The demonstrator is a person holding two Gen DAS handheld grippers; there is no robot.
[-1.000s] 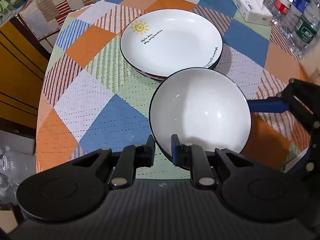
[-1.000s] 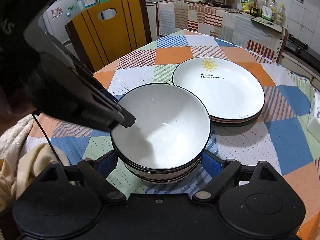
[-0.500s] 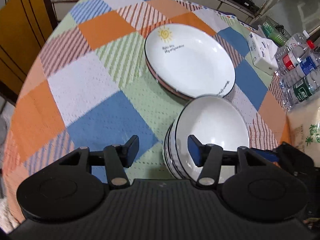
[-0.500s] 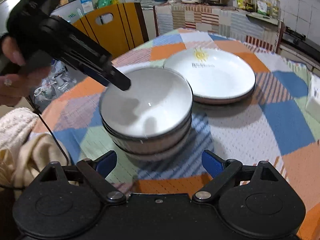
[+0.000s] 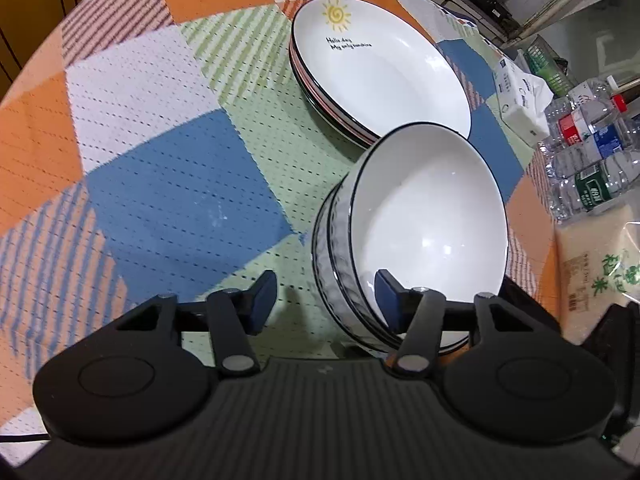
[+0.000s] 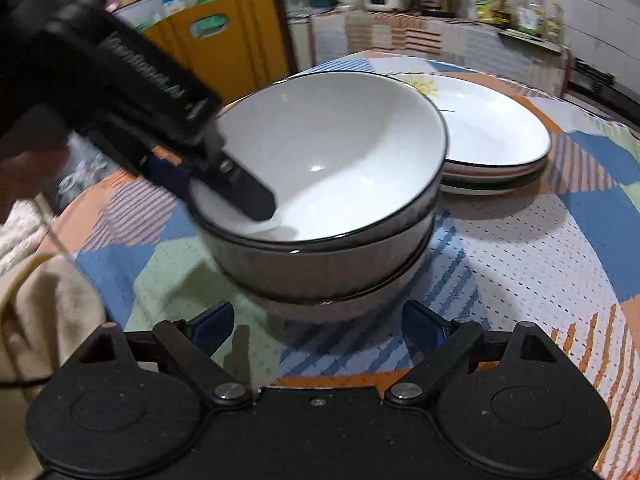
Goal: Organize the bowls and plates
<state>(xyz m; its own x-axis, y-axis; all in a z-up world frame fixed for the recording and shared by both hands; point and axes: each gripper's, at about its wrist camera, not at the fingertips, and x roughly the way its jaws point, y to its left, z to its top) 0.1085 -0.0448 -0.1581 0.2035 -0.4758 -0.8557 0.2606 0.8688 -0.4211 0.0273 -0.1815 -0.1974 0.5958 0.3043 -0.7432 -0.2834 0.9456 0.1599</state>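
Note:
A stack of white bowls with black rims (image 5: 424,220) stands on the patchwork tablecloth, and shows in the right wrist view (image 6: 328,184) too. Behind it is a stack of white plates with a sun print (image 5: 380,64), seen also in the right wrist view (image 6: 496,136). My left gripper (image 5: 326,298) is open, its jaws straddling the near rim of the top bowl, one finger (image 5: 390,300) inside the bowl; it shows from the other side (image 6: 224,184). My right gripper (image 6: 318,326) is open and empty, just in front of the bowl stack's base.
A tissue pack (image 5: 520,100) and several water bottles (image 5: 592,160) stand at the table's right edge, with a rice bag (image 5: 596,264) beside them. A yellow chair (image 6: 224,40) stands behind the table. A cloth (image 6: 36,312) lies at left.
The left gripper has opened wider around the top bowl's rim and tilted closer. The right gripper has moved nearer to the bowl stack.

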